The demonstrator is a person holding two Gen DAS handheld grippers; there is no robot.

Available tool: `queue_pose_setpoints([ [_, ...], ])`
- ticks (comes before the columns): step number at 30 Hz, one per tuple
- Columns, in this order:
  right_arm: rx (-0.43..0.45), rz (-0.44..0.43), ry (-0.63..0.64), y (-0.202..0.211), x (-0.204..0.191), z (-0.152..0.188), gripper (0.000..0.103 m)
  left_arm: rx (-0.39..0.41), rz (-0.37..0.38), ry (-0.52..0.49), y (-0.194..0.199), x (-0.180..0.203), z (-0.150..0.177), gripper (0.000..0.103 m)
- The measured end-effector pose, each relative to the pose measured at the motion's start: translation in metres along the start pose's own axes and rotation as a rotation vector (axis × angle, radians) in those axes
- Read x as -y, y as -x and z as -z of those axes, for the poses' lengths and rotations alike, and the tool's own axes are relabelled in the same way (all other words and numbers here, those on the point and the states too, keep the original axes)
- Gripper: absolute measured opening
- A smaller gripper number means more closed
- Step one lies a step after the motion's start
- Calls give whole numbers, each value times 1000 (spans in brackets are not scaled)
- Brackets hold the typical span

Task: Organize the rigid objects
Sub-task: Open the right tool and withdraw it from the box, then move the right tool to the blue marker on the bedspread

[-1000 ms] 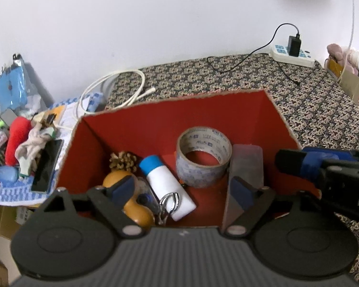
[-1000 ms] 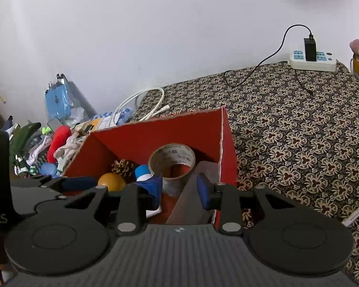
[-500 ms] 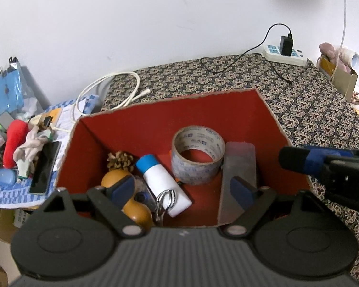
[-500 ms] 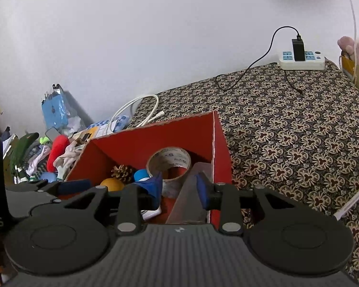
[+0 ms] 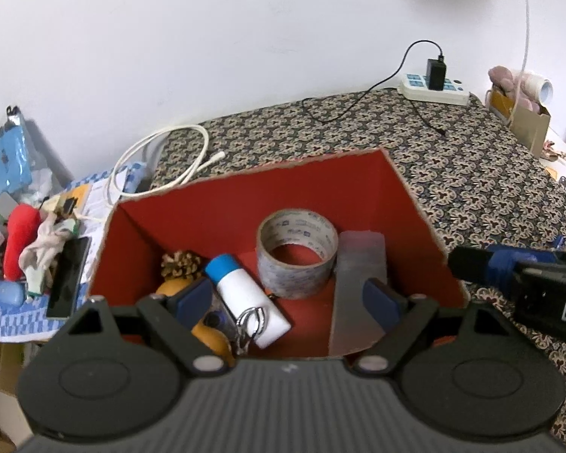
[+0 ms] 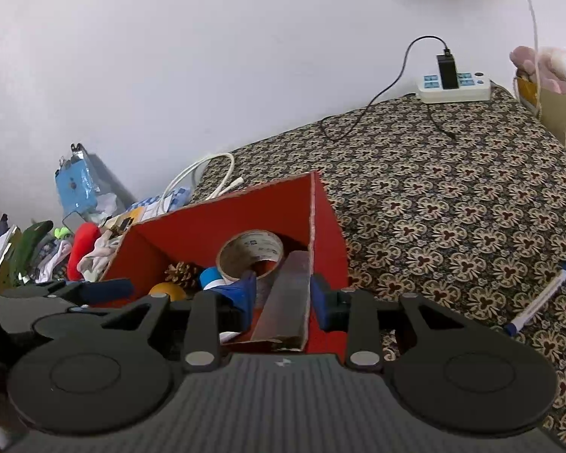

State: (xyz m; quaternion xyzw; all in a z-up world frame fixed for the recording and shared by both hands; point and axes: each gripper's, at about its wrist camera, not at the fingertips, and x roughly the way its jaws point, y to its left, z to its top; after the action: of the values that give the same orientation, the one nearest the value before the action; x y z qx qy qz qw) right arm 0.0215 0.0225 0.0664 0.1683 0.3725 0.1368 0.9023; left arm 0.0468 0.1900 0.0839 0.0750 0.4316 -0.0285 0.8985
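Observation:
A red cardboard box [image 5: 415, 204] sits on the patterned cloth. Inside it lie a roll of clear tape [image 5: 297, 253], a white bottle with a blue cap [image 5: 245, 298], a pine cone [image 5: 180, 263], an orange gourd [image 5: 207, 334], a metal clip [image 5: 249, 324] and a flat translucent case [image 5: 358, 290] leaning on the right wall. My left gripper [image 5: 287, 298] is open and empty above the box. My right gripper [image 6: 285, 294] is open and empty over the box's right wall [image 6: 326, 234], with the case [image 6: 288, 294] between its fingers. A blue-capped pen [image 6: 543, 294] lies on the cloth to the right.
A power strip [image 5: 436, 88] with a charger and black cable sits at the back. A coiled white cable [image 5: 162, 158] lies behind the box. Clothes, a phone [image 5: 68, 277] and clutter lie left. A small cardboard box [image 5: 524, 120] stands at the back right.
Both grippers have pulled back and up from the box, so it looks smaller and lower. The pen has come into the right wrist view. Nothing in the box moved.

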Motion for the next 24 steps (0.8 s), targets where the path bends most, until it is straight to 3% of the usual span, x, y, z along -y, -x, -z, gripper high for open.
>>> queue_pose_setpoints([
  [13,-18,36,-76,11,47,1,15,-9,20,9,9,35,-20,87],
  [24,-80,17,-76,20,100,-8,15,7,6,0,19,96,-30,87],
])
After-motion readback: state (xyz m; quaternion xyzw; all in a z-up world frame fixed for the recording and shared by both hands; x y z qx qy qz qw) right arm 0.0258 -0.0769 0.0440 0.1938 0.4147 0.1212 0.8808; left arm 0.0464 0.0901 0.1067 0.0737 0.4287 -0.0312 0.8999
